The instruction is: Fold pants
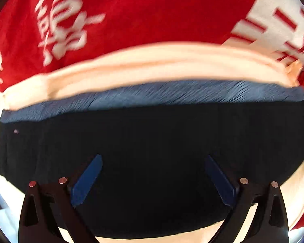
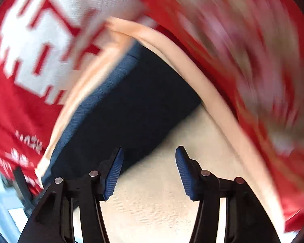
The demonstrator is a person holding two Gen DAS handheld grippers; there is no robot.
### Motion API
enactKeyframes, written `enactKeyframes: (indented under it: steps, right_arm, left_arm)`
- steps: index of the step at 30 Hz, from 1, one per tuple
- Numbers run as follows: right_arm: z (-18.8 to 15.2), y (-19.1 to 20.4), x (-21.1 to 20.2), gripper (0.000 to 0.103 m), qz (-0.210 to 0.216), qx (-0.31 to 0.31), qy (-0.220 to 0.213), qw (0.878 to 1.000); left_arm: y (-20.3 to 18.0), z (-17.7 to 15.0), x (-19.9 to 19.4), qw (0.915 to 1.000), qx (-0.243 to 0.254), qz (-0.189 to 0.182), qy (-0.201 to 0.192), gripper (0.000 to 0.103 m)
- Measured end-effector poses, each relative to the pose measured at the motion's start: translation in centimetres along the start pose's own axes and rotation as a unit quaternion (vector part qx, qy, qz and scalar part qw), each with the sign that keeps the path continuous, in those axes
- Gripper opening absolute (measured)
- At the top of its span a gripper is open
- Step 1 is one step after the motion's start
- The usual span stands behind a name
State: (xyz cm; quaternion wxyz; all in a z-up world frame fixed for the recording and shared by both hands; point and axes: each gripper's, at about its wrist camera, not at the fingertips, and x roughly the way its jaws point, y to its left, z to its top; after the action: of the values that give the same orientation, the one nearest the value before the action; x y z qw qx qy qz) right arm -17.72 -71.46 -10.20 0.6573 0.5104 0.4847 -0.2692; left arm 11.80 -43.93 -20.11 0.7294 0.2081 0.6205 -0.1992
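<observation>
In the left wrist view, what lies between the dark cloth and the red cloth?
A blue band, then a peach fold, run between the dark cloth and the red cloth.

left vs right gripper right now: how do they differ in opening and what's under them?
Opening: the left gripper has its fingers spread very wide; the right gripper is open too, but clearly narrower.
Underneath: the left hangs over the dark navy pants; the right sits mostly over the cream cloth, with the pants edge by its left finger.
Blur: the right wrist view is more smeared.
Shared: both have blue-padded fingers with nothing between them.
</observation>
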Motion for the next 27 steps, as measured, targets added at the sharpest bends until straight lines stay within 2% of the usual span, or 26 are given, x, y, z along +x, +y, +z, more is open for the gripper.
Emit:
enactKeyframes:
  steps: [1, 2, 3, 4, 5, 6, 9, 10, 12, 15, 20, 23, 27]
  right_arm:
    - [-0.1, -0.7, 0.2, 0.058, 0.018, 0.019, -0.014, 1.000]
    - [0.2, -0.6, -0.1, 0.058, 0.029, 0.020, -0.038, 0.999]
    - [1.0, -0.1, 0.0, 0.054, 0.030, 0.018, -0.043, 0.998]
    - [1.5, 0.3, 0.1, 0.026, 0.030, 0.020, -0.041, 0.999]
    - [2.0, 1.0, -0.1, 0.015, 0.021, 0.016, -0.039, 0.999]
    - [2.2, 1.5, -0.6, 0.014, 0.019, 0.004, -0.043, 0.999]
    - [2.0, 2.3, -1.5, 0.014, -0.004, -0.037, -0.041, 0.998]
    - [2.3, 1.7, -1.4, 0.026, -0.022, -0.045, -0.032, 0.998]
    - [2.4, 1.8, -0.7, 0.047, -0.088, -0.074, -0.022, 0.993]
    - [1.5, 3.1, -2.6, 0.047, -0.103, -0.084, -0.036, 0.990]
    - [-2.4, 5.2, -4.8, 0.047, -0.098, -0.077, -0.053, 0.991]
    - [-5.3, 7.7, -4.8, 0.047, -0.071, -0.102, -0.042, 0.991]
    - [-9.5, 12.0, -2.6, 0.047, -0.022, -0.128, -0.004, 0.992]
  left_arm:
    - [0.6, -0.4, 0.8, 1.0000, -0.003, -0.001, 0.009, 0.102]
    - [1.3, -0.8, 1.0, 0.9997, -0.016, -0.019, 0.000, 0.102]
    - [1.5, -1.0, 1.1, 0.9994, -0.020, -0.026, -0.005, 0.102]
    - [1.5, -1.0, 1.1, 0.9995, -0.019, -0.024, -0.005, 0.103]
    - [1.4, -0.8, 1.1, 0.9997, -0.018, -0.019, -0.001, 0.103]
    - [0.9, -0.7, 1.2, 0.9997, -0.017, -0.016, 0.005, 0.103]
    - [0.7, 0.0, 1.1, 0.9999, -0.005, -0.012, 0.004, 0.103]
    - [0.7, -0.1, 1.3, 0.9999, -0.003, -0.012, 0.002, 0.103]
    - [-0.4, -1.1, 1.1, 0.9997, -0.011, -0.023, -0.006, 0.103]
    - [-0.1, -1.3, 1.2, 0.9996, -0.005, -0.027, -0.001, 0.103]
    - [0.7, -1.5, -0.1, 0.9998, 0.000, -0.022, 0.002, 0.103]
    - [4.1, -1.7, -0.9, 0.9995, -0.010, -0.028, -0.009, 0.103]
    - [9.5, -2.4, -1.9, 0.9989, -0.025, -0.028, -0.028, 0.103]
